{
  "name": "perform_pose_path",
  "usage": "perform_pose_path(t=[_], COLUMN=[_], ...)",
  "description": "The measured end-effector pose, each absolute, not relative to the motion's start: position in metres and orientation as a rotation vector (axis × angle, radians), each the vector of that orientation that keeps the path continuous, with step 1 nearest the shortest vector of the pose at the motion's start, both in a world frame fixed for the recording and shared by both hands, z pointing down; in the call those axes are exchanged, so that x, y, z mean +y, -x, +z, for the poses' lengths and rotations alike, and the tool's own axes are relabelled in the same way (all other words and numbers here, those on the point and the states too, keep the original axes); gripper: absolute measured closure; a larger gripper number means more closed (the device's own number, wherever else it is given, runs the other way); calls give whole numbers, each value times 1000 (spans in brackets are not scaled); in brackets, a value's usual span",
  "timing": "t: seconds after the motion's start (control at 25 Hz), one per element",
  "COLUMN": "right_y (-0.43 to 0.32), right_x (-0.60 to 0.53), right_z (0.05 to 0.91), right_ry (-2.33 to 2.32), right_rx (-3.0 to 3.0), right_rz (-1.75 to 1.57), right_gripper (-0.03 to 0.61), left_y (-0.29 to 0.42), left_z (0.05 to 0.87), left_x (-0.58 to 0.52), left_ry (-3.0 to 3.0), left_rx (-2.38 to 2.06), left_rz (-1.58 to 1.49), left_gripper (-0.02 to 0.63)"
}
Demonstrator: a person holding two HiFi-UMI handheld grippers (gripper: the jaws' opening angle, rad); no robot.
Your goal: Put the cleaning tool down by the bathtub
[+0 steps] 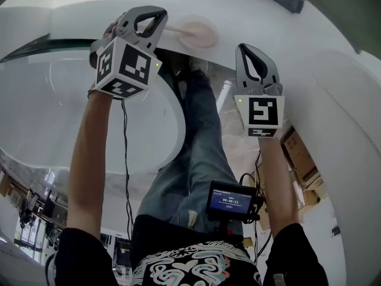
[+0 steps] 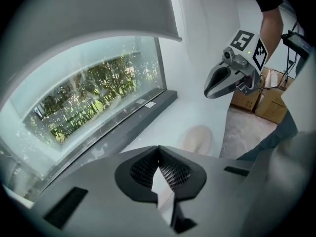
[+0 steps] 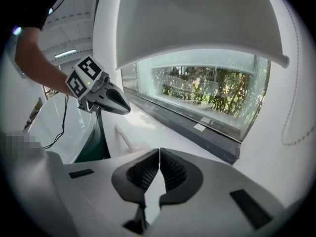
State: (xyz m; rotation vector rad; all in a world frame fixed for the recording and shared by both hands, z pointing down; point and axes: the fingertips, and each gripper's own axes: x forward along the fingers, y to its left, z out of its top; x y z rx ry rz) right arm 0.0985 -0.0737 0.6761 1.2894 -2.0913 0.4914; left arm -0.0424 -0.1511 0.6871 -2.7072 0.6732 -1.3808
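Observation:
The cleaning tool point(image 1: 199, 33) has a round beige head and a white handle, and it lies on the white ledge beside the bathtub point(image 1: 169, 121). My left gripper point(image 1: 153, 18) hangs just left of the handle, apart from it, shut with nothing between the pads. In the left gripper view the beige head point(image 2: 197, 138) lies just beyond my closed left gripper point(image 2: 158, 152). My right gripper point(image 1: 253, 55) is to the right of the tool, shut and empty. In the right gripper view the white handle point(image 3: 124, 136) shows past my right gripper point(image 3: 159, 154), with the head mostly hidden behind it.
A long window point(image 2: 89, 93) with a dark sill runs along the ledge. Cardboard boxes point(image 1: 300, 159) stand on the floor at the right. The person's legs in jeans point(image 1: 196, 148) stand between tub and wall. A small screen point(image 1: 232, 200) hangs at the waist, and a cable point(image 1: 125, 159) trails from the left arm.

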Motion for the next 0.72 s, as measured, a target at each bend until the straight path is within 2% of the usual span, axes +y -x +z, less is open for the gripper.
perform_pose_path(t=[0.72], right_y=[-83], right_x=[-73], right_z=[574], right_ry=[-1365], right_rx=[-2175], right_rz=[354], right_gripper=[551], left_y=[67], left_z=[543], left_x=[-136], left_ry=[2738], left_rx=[1179], left_rz=[-836], left_gripper=[597])
